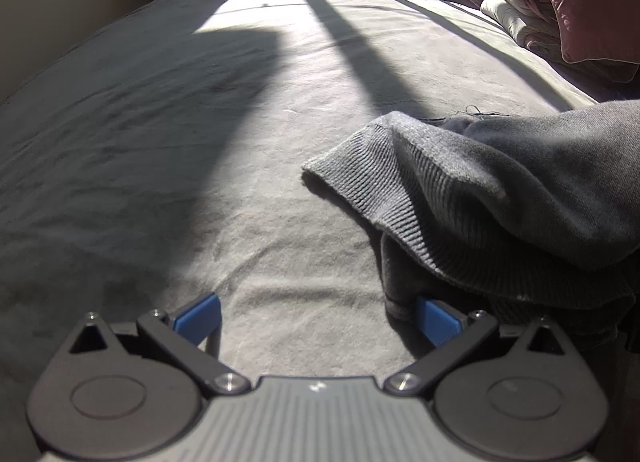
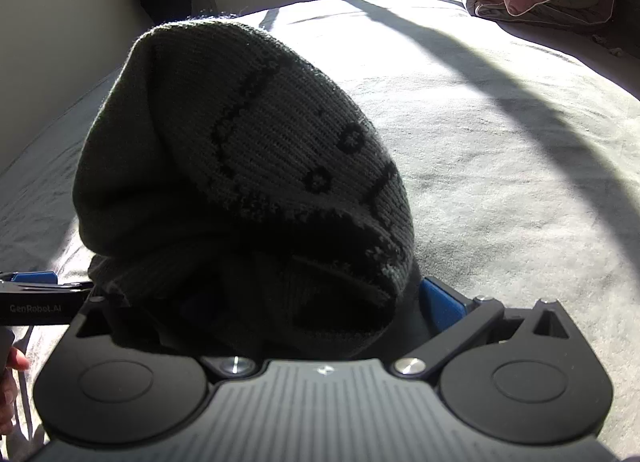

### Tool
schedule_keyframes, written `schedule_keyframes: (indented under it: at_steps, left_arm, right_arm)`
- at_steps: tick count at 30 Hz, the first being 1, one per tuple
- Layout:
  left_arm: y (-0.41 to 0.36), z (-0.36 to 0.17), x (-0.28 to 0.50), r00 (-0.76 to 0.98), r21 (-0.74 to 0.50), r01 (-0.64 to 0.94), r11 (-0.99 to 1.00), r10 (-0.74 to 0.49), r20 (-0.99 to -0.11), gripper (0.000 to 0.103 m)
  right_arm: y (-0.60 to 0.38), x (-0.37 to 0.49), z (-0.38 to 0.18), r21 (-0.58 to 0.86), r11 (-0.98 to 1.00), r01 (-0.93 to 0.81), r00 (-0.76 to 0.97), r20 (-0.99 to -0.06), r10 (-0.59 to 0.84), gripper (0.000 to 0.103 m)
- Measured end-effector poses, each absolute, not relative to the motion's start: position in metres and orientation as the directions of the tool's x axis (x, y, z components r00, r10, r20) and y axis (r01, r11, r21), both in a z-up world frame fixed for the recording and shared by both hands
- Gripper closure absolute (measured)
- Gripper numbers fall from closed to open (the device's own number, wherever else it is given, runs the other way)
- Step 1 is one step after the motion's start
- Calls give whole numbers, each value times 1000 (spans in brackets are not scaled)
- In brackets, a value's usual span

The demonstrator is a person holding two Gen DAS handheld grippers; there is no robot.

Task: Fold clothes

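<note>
Grey knit sweater (image 2: 240, 165) lies bunched on the bed (image 1: 200, 181). My left tool (image 1: 318, 322) gapes wide, its right finger touching fabric. My right tool (image 2: 280, 314) is buried in sweater; its grip I cannot tell.

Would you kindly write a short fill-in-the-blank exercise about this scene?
1. The knitted sweater is ____ in colour.
2. The left gripper has its fingers spread ____.
3. The clothes lie on a grey ____.
4. The right gripper's finger pads are ____.

Missing words: grey; open; bed; blue
</note>
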State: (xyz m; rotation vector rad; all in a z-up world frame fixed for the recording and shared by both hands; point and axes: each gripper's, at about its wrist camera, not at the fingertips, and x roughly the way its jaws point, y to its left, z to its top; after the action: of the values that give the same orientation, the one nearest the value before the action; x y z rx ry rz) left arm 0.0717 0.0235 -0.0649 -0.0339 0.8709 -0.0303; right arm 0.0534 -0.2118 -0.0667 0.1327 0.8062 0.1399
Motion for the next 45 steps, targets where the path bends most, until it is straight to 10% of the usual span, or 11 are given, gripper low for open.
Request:
schedule_keyframes:
  at_steps: [6,12,20,24,45]
  left_arm:
    - [45,-31,64,734,-237,62,969,-205,-647,1]
    - [33,-33,67,694,-326,172,930,-349,-630,22]
    - [17,-56,70,603,-455,199,868,-475,-641,97]
    - [12,-46,61,628,-421,232,877,-465,-624,100]
    - [57,23,-43,526,-479,415,773,-634,-567,101]
  right_arm:
    - [-209,34,-31,168,980,-107,752,-631,190,0]
    - [-202,24,-23,236,959,-155,755,-598,269,4]
    - [-206,35,-27,140,983,-115,783,-596,177,36]
    - [-221,42,-29,181,980,-86,787,-591,178,87]
    - [-243,-31,67,432,877,-211,861,-343,376,94]
